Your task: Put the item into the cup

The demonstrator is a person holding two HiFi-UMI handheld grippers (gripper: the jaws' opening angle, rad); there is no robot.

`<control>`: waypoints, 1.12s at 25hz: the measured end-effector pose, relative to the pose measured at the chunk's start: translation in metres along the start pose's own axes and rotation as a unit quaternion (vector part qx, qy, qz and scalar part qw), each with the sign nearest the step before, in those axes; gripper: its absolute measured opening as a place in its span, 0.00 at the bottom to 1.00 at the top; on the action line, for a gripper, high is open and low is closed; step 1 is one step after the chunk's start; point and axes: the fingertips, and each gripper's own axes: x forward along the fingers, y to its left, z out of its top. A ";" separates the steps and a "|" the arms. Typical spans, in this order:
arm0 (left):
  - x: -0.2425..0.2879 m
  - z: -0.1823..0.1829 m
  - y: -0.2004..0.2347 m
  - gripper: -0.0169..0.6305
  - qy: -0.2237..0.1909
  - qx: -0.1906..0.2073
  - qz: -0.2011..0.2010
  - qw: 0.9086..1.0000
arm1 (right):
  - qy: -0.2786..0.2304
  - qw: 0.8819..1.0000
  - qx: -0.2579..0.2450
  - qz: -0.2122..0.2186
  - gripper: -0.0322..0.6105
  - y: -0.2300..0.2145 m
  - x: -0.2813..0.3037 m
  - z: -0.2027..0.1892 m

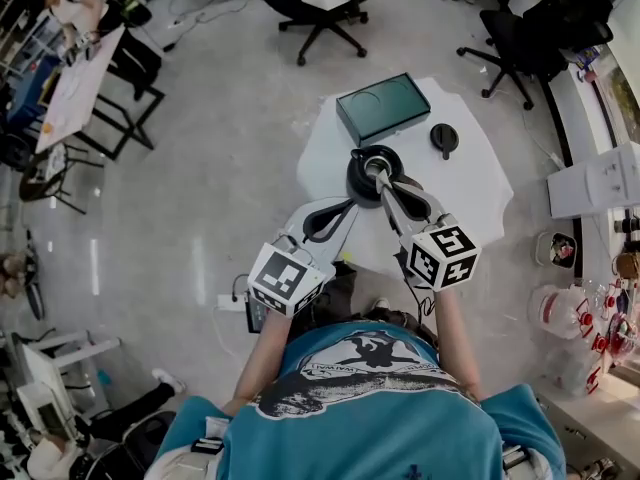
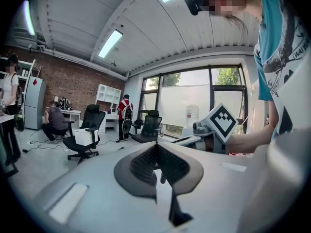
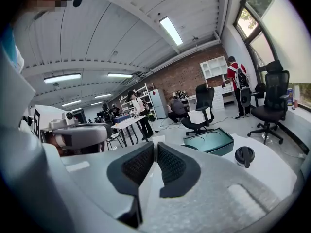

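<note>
**Cup (image 1: 358,180) on the white table, right gripper's tips at its mouth**

Stands near the middle of the white table (image 1: 470,203), at 6 o'clock from the teal tray (image 1: 382,110) and at 8 o'clock from the black lid (image 1: 444,138), apart from both. Shows black outside, pale at the mouth. Cannot pick out the item in any view.

At 5 o'clock of the cup, the right gripper (image 1: 379,172), pointing in with its tips right over the mouth. Jaws pressed nearly together in its own view, with only a thin slit between the ribbed pads (image 3: 138,165) and nothing made out in it. At 7 o'clock of the cup, the left gripper (image 1: 351,205), just beside it, contact unclear. Jaws clamped tip to tip on nothing.

Around the table:
- a glossy grey floor (image 1: 210,168)
- an office chair (image 1: 318,13) at 12 o'clock
- a second office chair (image 1: 510,38) at 2 o'clock
- a pale folding table (image 1: 80,83) at 10 o'clock
- clear plastic bottles (image 1: 565,313) at 4 o'clock
- a power strip (image 1: 232,303) on the floor at 7 o'clock

Only in the head view: the cup, both grippers together and the table's outline.

Only in the left gripper view:
- large windows (image 2: 192,98)
- a brick wall (image 2: 63,81)
- a standing person in a red top (image 2: 126,111)
- the right gripper's marker cube (image 2: 221,123) at 2 o'clock

In the right gripper view: the tray's two round recesses and the lid's knob at 3 o'clock, plus ceiling strip lights (image 3: 170,30).
</note>
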 end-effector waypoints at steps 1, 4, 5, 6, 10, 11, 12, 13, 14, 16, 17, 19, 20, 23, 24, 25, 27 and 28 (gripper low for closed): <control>0.000 -0.001 0.004 0.03 0.002 -0.001 -0.003 1.000 | 0.006 1.000 -0.005 -0.005 0.09 -0.002 0.005 -0.001; 0.001 -0.004 0.015 0.03 0.005 -0.005 -0.011 1.000 | 0.021 0.999 -0.017 -0.018 0.09 -0.010 0.018 -0.004; 0.002 -0.005 0.017 0.03 0.006 -0.006 -0.013 1.000 | 0.026 0.999 -0.020 -0.022 0.09 -0.013 0.021 -0.005; 0.003 -0.005 0.020 0.03 0.006 -0.006 -0.016 1.000 | 0.032 0.999 -0.024 -0.024 0.09 -0.016 0.025 -0.006; 0.009 -0.004 0.026 0.03 0.006 -0.006 -0.026 1.000 | 0.063 0.996 -0.052 -0.035 0.09 -0.027 0.036 -0.010; 0.009 -0.005 0.028 0.03 0.007 -0.006 -0.028 1.000 | 0.074 0.995 -0.062 -0.038 0.09 -0.029 0.039 -0.012; 0.009 -0.005 0.029 0.03 0.007 -0.007 -0.029 1.000 | 0.086 0.993 -0.073 -0.041 0.09 -0.030 0.042 -0.014; 0.010 -0.005 0.031 0.03 0.008 -0.008 -0.030 0.999 | 0.098 0.991 -0.085 -0.044 0.09 -0.032 0.045 -0.016; 0.011 -0.005 0.033 0.03 0.008 -0.009 -0.032 0.999 | 0.109 0.988 -0.096 -0.047 0.09 -0.033 0.047 -0.018; 0.012 -0.006 0.035 0.03 0.007 -0.010 -0.035 0.999 | 0.128 0.984 -0.116 -0.052 0.09 -0.036 0.052 -0.020; 0.013 -0.005 0.036 0.03 0.007 -0.010 -0.037 0.999 | 0.135 0.982 -0.122 -0.054 0.09 -0.037 0.053 -0.021; 0.014 -0.005 0.038 0.03 0.007 -0.010 -0.040 0.999 | 0.147 0.979 -0.129 -0.057 0.09 -0.038 0.056 -0.023; 0.015 -0.004 0.039 0.03 0.007 -0.010 -0.042 0.999 | 0.152 0.978 -0.131 -0.058 0.09 -0.039 0.057 -0.023; 0.015 -0.004 0.043 0.03 0.006 -0.010 -0.046 0.999 | 0.171 0.974 -0.135 -0.064 0.09 -0.041 0.060 -0.029; 0.015 -0.005 0.044 0.03 0.006 -0.010 -0.047 0.999 | 0.179 0.972 -0.137 -0.067 0.09 -0.042 0.061 -0.031; 0.015 -0.006 0.045 0.03 0.007 -0.010 -0.049 0.999 | 0.186 0.970 -0.141 -0.071 0.09 -0.043 0.061 -0.033; 0.015 -0.007 0.047 0.03 0.008 -0.011 -0.051 0.999 | 0.199 0.966 -0.148 -0.078 0.09 -0.046 0.062 -0.036; 0.016 -0.007 0.048 0.03 0.009 -0.011 -0.053 0.998 | 0.204 0.964 -0.150 -0.081 0.09 -0.046 0.063 -0.037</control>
